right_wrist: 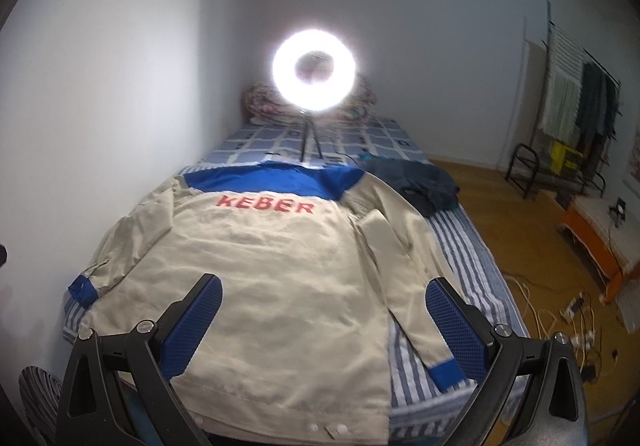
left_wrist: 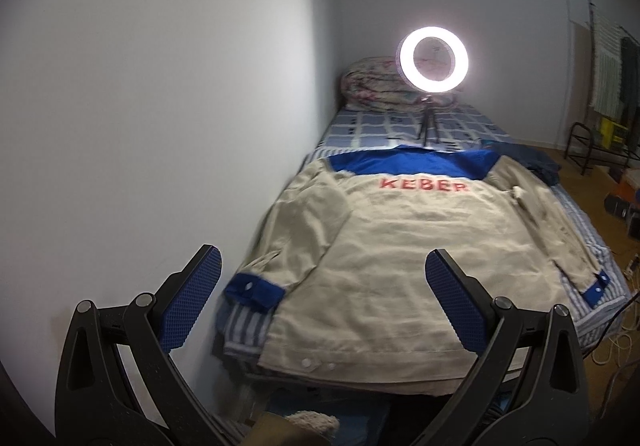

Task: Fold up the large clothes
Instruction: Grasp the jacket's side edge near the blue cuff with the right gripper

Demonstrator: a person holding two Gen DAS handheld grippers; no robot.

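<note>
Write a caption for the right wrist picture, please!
Open right gripper above a beige jacket spread back-up on the bed.

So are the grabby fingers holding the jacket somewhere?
No, nothing is held. The left gripper and right gripper are both open above the beige jacket, which lies flat on the bed.

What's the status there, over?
Both tongs, left and right, open, empty. Jacket flat on bed, back up, unfolded. Dark garment by its shoulder, lamp beyond.
</note>
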